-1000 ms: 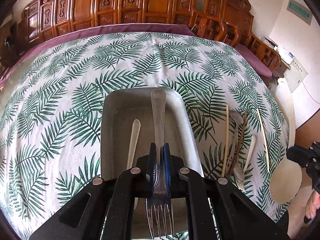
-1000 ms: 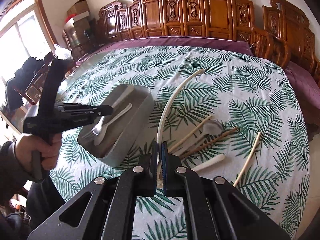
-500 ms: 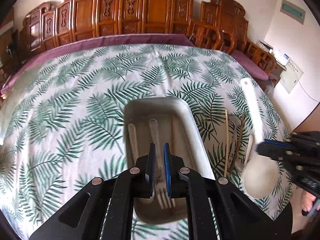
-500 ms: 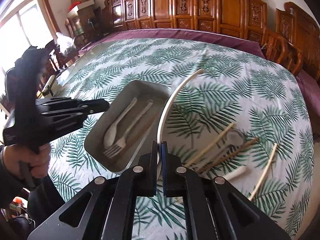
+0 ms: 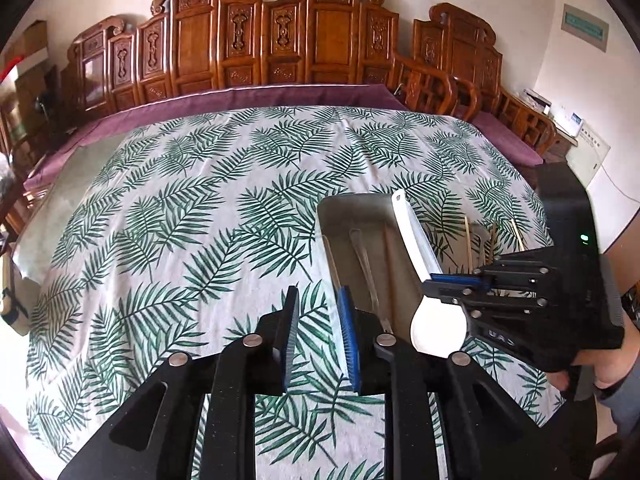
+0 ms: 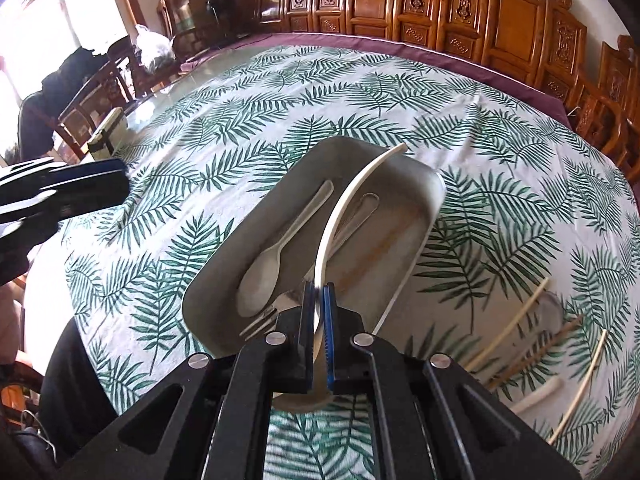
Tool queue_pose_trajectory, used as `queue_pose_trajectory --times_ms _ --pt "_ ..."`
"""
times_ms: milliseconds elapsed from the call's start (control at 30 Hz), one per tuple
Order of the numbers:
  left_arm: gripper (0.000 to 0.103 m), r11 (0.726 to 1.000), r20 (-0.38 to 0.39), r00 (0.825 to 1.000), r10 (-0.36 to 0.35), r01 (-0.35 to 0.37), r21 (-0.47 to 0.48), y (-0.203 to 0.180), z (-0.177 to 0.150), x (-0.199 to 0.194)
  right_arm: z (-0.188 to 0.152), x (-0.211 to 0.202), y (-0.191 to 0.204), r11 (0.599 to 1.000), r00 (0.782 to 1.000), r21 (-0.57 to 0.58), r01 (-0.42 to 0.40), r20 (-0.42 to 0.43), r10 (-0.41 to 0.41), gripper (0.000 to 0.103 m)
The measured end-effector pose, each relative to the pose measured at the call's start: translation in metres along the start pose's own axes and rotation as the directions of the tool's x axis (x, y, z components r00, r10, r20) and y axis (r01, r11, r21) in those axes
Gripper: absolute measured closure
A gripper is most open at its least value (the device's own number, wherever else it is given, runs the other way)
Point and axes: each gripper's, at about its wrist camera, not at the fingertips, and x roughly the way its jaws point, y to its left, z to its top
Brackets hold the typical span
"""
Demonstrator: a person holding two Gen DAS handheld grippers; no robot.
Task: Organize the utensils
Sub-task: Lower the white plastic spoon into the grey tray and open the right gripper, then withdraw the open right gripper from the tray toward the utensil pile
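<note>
A grey metal tray (image 6: 434, 196) on the leaf-print cloth holds a pale spoon (image 6: 262, 274), a metal fork (image 6: 260, 322) and a brown chopstick (image 6: 372, 252). My right gripper (image 6: 319, 292) is shut on a long white ladle (image 6: 340, 208), whose handle reaches out over the tray. In the left wrist view the ladle (image 5: 416, 236) and right gripper (image 5: 430, 282) hang over the tray's (image 5: 352, 200) right side. My left gripper (image 5: 319, 296) is over bare cloth left of the tray; its jaws are opening with nothing between them.
Several loose chopsticks (image 6: 508, 328) and a white spoon handle (image 6: 536, 394) lie on the cloth right of the tray. Carved wooden chairs (image 5: 280, 40) ring the far side of the table. A hand (image 5: 600, 372) holds the right gripper at the near right edge.
The fork left my left gripper and now lies in the tray. That gripper then drew off to the left and its jaws parted. My right gripper carried the ladle left, over the tray.
</note>
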Motion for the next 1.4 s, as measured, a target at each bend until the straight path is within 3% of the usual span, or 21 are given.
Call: queue_pose_trajectory --times_ms 367,633,733,900,1033,1200,1400 --pt "0.082 1.0 -0.003 1.0 0.01 -0.01 0.01 -0.001 -0.01 -0.002 -0.001 0.018 0.001 1.0 0.999 -0.009 0.02 -0.036 -0.021 0.098" --pt "0.056 1.0 0.001 1.0 -0.012 0.012 0.016 -0.015 -0.01 -0.001 -0.021 -0.03 -0.011 0.998 0.998 0.063 0.021 0.053 -0.025 0.098" --pt "0.043 0.999 0.002 1.0 -0.027 0.027 0.031 -0.026 -0.01 0.001 -0.042 -0.056 -0.025 0.993 0.995 0.107 0.044 0.081 -0.053 0.098" --pt "0.035 0.996 -0.004 0.998 -0.06 0.061 0.067 -0.051 -0.009 0.009 -0.08 -0.088 -0.065 0.972 0.989 0.21 0.109 0.078 -0.128 0.097" --pt "0.027 0.991 -0.005 0.996 -0.092 0.092 0.097 -0.075 -0.006 0.013 -0.104 -0.102 -0.1 0.946 0.981 0.284 0.156 0.07 -0.183 0.07" --pt "0.027 0.985 -0.014 0.993 -0.117 0.118 0.125 -0.1 -0.001 0.02 -0.128 -0.102 -0.144 0.902 0.958 0.349 0.255 0.033 -0.283 0.069" --pt "0.027 0.975 -0.034 0.99 -0.134 0.138 0.172 -0.13 0.004 0.032 -0.149 -0.08 -0.184 0.872 0.953 0.398 0.286 -0.018 -0.304 0.069"
